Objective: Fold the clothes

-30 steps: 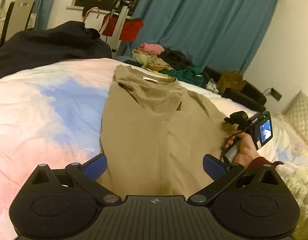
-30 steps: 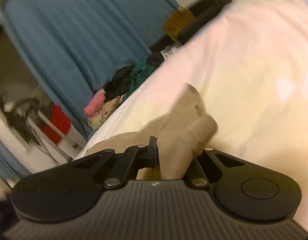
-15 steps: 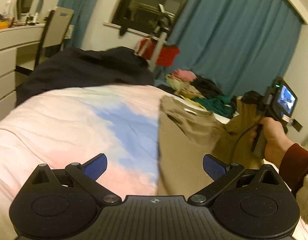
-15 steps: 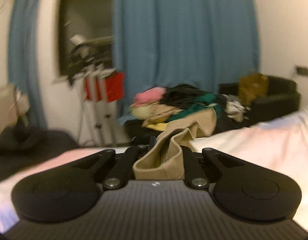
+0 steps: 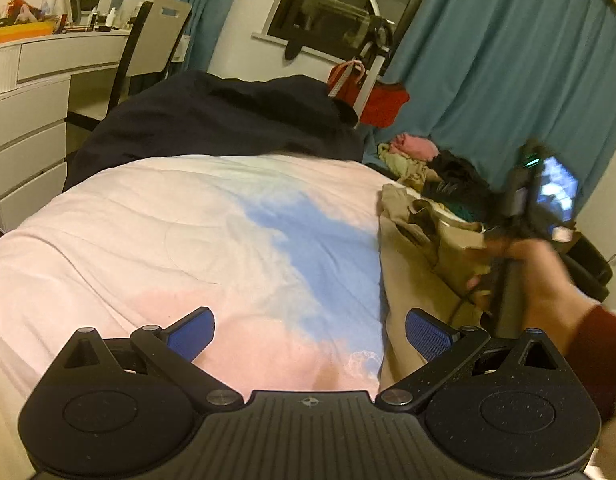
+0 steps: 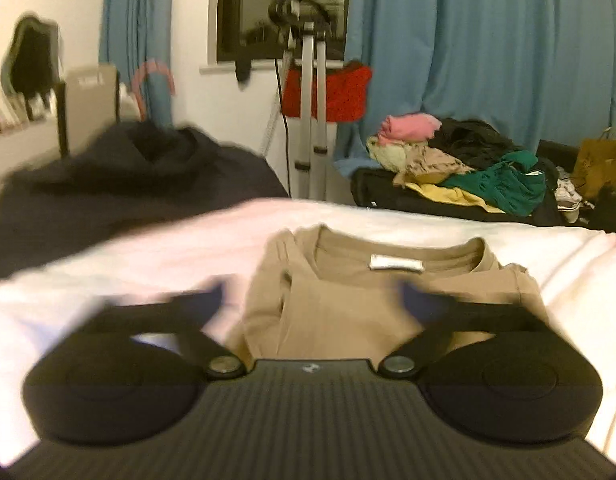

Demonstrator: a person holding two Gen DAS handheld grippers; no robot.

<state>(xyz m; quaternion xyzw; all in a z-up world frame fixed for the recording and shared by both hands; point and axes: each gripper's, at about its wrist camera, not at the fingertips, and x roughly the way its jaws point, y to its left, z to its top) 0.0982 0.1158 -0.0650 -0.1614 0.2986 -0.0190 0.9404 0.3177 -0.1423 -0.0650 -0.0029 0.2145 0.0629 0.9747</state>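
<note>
Fingers of the left gripper (image 5: 310, 330) stand wide apart over the bed (image 5: 168, 240) at lower left, while the right gripper (image 6: 312, 300) is opening with nothing between, so smooth the shirt (image 6: 340, 304) at middle next, though its bottom half is hidden.

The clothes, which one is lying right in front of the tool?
The tan T-shirt, spread on the bed with its white neck label showing. The pink, green, yellow and black clothes are heaped farther back by the blue curtain.
</note>
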